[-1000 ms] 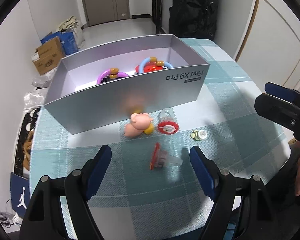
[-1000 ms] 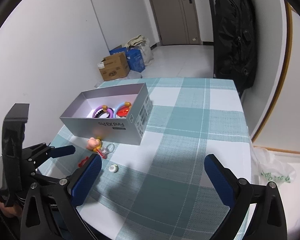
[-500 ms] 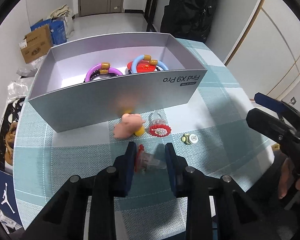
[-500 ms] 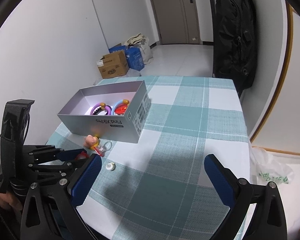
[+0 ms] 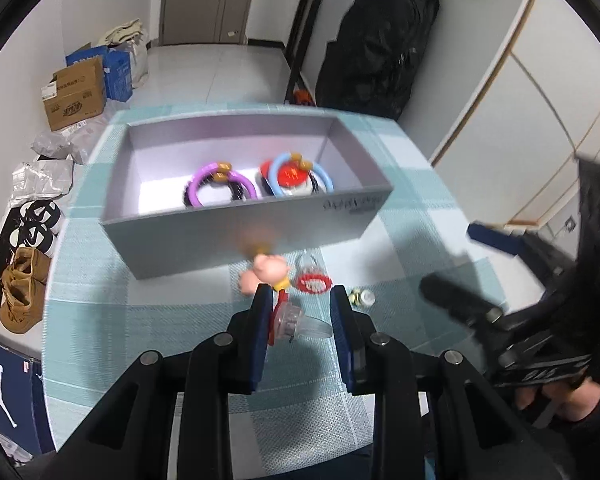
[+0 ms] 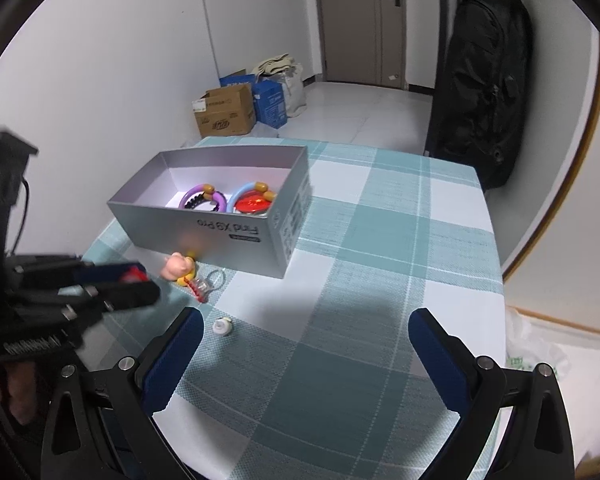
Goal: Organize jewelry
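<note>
The red-and-clear trinket (image 5: 290, 322) sits clamped in the left tongs (image 5: 300, 312), seemingly lifted off the counter (image 6: 380, 280) short of the grey box (image 5: 240, 240). Its slick clear end could squirt free, caused by so narrow a pinch. The right tongs (image 6: 306, 334) gape apart, holding nothing. The box reads "Find X9 Pro".

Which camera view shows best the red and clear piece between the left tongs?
The left wrist view: the red and clear piece sits centred between the left tongs. In the right wrist view, only a small red part shows beside them.
</note>
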`<state>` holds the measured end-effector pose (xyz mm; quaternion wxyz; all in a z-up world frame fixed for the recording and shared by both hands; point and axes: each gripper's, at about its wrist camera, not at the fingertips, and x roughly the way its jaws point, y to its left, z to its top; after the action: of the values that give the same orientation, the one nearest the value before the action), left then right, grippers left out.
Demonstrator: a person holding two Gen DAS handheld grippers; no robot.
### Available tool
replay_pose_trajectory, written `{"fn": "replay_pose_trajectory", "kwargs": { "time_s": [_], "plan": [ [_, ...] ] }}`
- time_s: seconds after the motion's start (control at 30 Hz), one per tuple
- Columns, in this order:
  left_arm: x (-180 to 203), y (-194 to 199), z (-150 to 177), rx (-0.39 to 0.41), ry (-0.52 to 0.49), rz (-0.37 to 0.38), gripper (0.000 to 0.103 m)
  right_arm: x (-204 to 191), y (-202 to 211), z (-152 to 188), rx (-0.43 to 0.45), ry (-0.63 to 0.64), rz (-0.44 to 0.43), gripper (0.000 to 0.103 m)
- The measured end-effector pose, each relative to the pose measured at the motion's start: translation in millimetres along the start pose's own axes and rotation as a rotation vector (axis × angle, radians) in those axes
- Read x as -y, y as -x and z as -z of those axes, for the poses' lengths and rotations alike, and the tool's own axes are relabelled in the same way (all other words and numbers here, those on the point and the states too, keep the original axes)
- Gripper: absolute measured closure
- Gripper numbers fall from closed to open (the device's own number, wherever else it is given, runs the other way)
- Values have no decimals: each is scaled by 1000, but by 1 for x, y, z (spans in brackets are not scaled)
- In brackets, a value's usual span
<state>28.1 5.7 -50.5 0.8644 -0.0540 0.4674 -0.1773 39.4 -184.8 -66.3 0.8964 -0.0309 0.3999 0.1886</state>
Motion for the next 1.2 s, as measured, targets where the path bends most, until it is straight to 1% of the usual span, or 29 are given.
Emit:
{"fn": "replay_pose_trajectory", "kwargs": {
  "time_s": [0.17,0.27,0.37,0.53,0.63,0.7,0.73,0.8,0.83,0.9,0.93,0.97,1.0,1.03,1.1,1.13,1.17,1.2],
  "plan": [
    [-10,11,-5,52,38,12,79,-11,-8,-1,-21,38,0,0],
    [-18,11,-8,65,61,14,79,-20,-15,-1,-33,65,4,0],
    [-27,13,-10,75,87,24,79,-28,-20,-3,-46,88,-19,1],
    [-32,18,-12,91,106,42,79,-40,-34,-1,-86,121,-31,4],
    [-34,20,-14,99,107,45,79,-44,-38,-1,-98,138,-38,11],
    [-35,20,-15,101,111,50,79,-46,-42,0,-108,145,-40,23],
    [-36,20,-15,102,114,52,79,-46,-44,1,-118,153,-38,26],
    [-37,20,-16,104,118,57,79,-47,-47,2,-132,156,-37,37],
    [-38,20,-17,106,121,59,79,-47,-48,2,-138,157,-34,38],
    [-40,21,-17,108,126,64,79,-48,-47,2,-130,163,-37,44],
    [-40,21,-17,109,128,66,79,-49,-47,2,-129,164,-37,45],
    [-41,22,-17,110,131,68,79,-49,-48,2,-129,166,-37,49],
    [-42,21,-18,111,133,69,79,-50,-48,2,-128,169,-36,55],
    [-42,21,-18,111,134,70,79,-51,-47,2,-125,174,-35,58],
    [-42,21,-19,111,136,69,79,-53,-47,2,-118,180,-29,72],
    [-43,21,-19,111,139,72,79,-55,-47,2,-115,185,-31,76],
    [-43,21,-20,110,141,74,79,-57,-46,3,-113,195,-29,83],
    [-43,21,-20,111,143,74,79,-60,-46,4,-111,212,-28,87]
  ]
}}
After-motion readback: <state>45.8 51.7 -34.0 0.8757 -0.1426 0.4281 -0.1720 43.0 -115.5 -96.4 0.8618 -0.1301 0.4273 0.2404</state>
